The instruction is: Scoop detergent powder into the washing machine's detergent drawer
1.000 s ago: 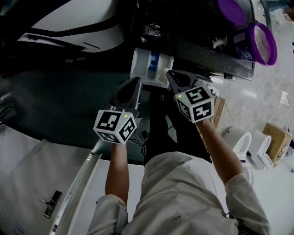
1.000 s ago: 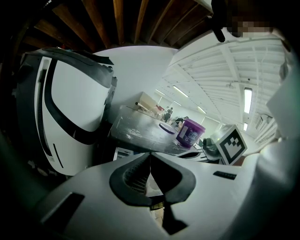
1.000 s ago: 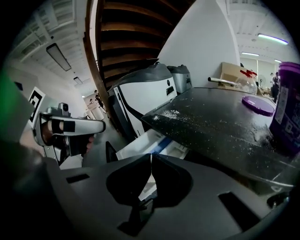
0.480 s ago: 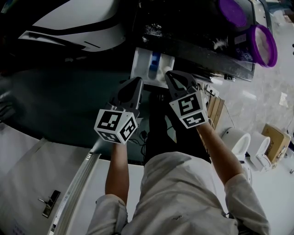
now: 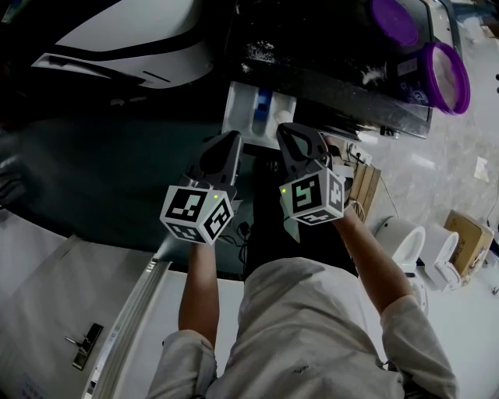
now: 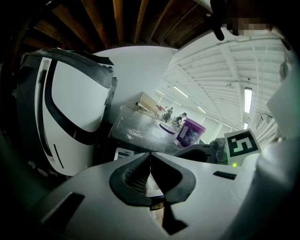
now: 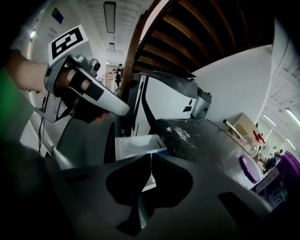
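The white detergent drawer (image 5: 253, 117) stands pulled out of the washing machine, with a blue part in its middle. My left gripper (image 5: 228, 140) hangs just below the drawer's left corner, shut with nothing in it. Beside it, my right gripper (image 5: 287, 130) sits at the drawer's right corner, also shut and empty. The open purple detergent tub (image 5: 446, 74) and its purple lid (image 5: 392, 19) rest on the dark machine top at the far right. In the right gripper view the drawer (image 7: 136, 143) lies just past the closed jaws, and the left gripper (image 7: 89, 93) shows at the upper left.
Spilled white powder (image 7: 181, 134) dusts the dark top (image 5: 327, 47). The machine's white front panel (image 6: 70, 108) curves at the left. Cardboard boxes (image 5: 468, 234) and white fixtures (image 5: 405, 234) stand on the floor to the right. My own legs are directly below.
My right gripper has drifted left toward the left gripper and rolled, so its marker cube shows a different face. The left gripper has stayed put.
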A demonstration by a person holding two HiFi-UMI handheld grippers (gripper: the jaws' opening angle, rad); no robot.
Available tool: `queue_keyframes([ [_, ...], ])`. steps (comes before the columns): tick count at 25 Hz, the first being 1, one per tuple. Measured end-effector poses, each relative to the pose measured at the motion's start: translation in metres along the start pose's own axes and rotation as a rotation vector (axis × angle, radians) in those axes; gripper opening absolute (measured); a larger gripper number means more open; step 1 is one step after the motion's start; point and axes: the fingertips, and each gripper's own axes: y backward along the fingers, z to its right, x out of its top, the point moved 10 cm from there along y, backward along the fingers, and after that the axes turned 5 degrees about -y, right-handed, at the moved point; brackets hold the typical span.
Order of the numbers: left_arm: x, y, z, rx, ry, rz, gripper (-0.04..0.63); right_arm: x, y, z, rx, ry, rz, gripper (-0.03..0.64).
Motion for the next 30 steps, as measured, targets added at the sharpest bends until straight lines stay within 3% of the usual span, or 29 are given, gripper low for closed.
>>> queue_keyframes([
  [5,0.001,0.0,0.0,-0.001,-0.001,0.001,0.019,0.0,0.002,-0.004,-0.033,0.058,0.006,0.011],
  [13,0.004,-0.001,0.002,-0.006,-0.008,0.002,0.02,0.004,0.009,0.0,-0.046,0.023,0.025,0.011],
  [30,0.026,-0.004,0.017,-0.032,-0.051,0.013,0.02,0.018,0.037,0.018,-0.005,-0.295,0.109,0.011],
])
